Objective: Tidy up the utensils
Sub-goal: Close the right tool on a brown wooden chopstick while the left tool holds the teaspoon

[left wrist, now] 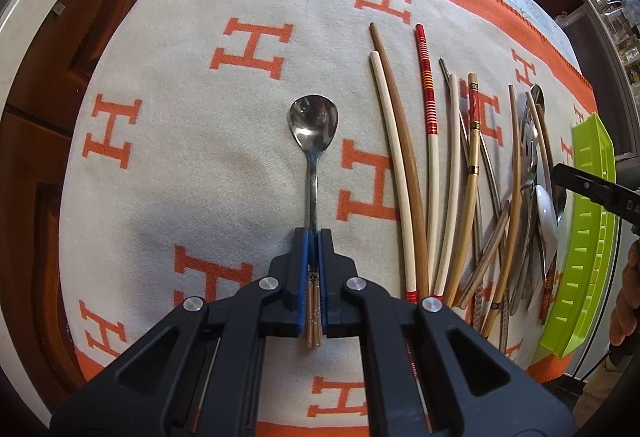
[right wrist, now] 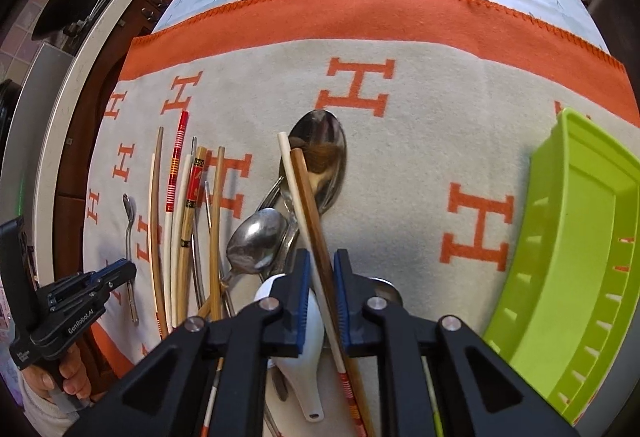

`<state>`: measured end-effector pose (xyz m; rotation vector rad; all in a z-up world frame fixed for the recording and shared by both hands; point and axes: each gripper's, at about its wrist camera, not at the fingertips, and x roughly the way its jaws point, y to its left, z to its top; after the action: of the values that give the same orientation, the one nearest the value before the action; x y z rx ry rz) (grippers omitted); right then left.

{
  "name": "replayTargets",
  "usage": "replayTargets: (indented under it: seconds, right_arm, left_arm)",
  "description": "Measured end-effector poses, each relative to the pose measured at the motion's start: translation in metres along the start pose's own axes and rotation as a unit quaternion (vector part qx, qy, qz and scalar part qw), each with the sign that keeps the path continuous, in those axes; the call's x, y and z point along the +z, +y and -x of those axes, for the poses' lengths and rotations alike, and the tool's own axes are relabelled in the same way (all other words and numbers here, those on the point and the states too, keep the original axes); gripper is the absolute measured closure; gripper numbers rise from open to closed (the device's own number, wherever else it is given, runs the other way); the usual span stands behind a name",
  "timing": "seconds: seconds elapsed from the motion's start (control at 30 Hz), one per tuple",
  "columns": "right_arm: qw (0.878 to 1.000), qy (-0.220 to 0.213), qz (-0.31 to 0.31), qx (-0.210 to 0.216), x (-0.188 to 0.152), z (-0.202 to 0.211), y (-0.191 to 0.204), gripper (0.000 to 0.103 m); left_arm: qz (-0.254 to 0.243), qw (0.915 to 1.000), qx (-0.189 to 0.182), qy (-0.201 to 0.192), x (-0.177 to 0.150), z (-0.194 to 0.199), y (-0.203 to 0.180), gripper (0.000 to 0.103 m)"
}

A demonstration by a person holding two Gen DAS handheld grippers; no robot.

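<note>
A steel spoon (left wrist: 313, 121) lies on the orange-H blanket (left wrist: 192, 165), bowl pointing away. My left gripper (left wrist: 313, 239) is shut on its handle; in the right wrist view the left gripper (right wrist: 130, 271) shows at the spoon's (right wrist: 128, 225) near end. My right gripper (right wrist: 322, 257) stands over the utensil pile, its blue pads closed against a white chopstick (right wrist: 292, 181) and a brown chopstick (right wrist: 306, 189) that lie crossed over a large steel spoon (right wrist: 324, 133). A white ceramic spoon (right wrist: 298, 321) lies under the left finger.
A lime-green slotted tray (right wrist: 580, 257) sits at the right, also visible as the green tray (left wrist: 592, 213). Several chopsticks (left wrist: 404, 165) lie in a row between spoon and pile. A smaller steel spoon (right wrist: 256, 241) is in the pile. A hand (right wrist: 68, 373) holds the left gripper.
</note>
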<state>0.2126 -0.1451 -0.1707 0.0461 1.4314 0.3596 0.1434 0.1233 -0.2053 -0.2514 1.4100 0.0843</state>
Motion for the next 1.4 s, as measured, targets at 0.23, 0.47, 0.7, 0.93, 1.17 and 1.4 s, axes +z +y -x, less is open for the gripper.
replayTargets:
  seconds: [0.23, 0.47, 0.7, 0.93, 1.17, 1.4]
  right_arm:
    - [1.0, -0.004, 0.015, -0.007, 0.0, 0.006, 0.003, 0.092]
    - [1.0, -0.003, 0.021, -0.018, 0.002, 0.003, 0.004, 0.093]
    - [0.999, 0.003, 0.029, -0.033, 0.0, 0.001, 0.004, 0.093]
    - [0.998, 0.016, 0.037, -0.05, 0.006, -0.011, 0.007, 0.094]
    - [0.998, 0.013, 0.033, -0.049, 0.009, -0.017, 0.006, 0.097]
    - [1.0, -0.009, -0.01, -0.01, -0.006, 0.004, -0.009, 0.097]
  left_arm:
    - [0.001, 1.0, -0.001, 0.0, 0.002, -0.002, -0.001, 0.101]
    - [0.004, 1.0, -0.006, 0.002, 0.005, -0.003, 0.003, 0.1]
    - [0.005, 1.0, -0.007, 0.002, 0.005, -0.003, 0.003, 0.1]
    - [0.005, 1.0, -0.007, 0.002, 0.006, -0.003, 0.003, 0.1]
    - [0.012, 0.9999, -0.008, -0.004, 0.005, -0.001, 0.003, 0.101]
    - [0.018, 0.9992, -0.033, -0.01, -0.008, 0.008, 0.001, 0.101]
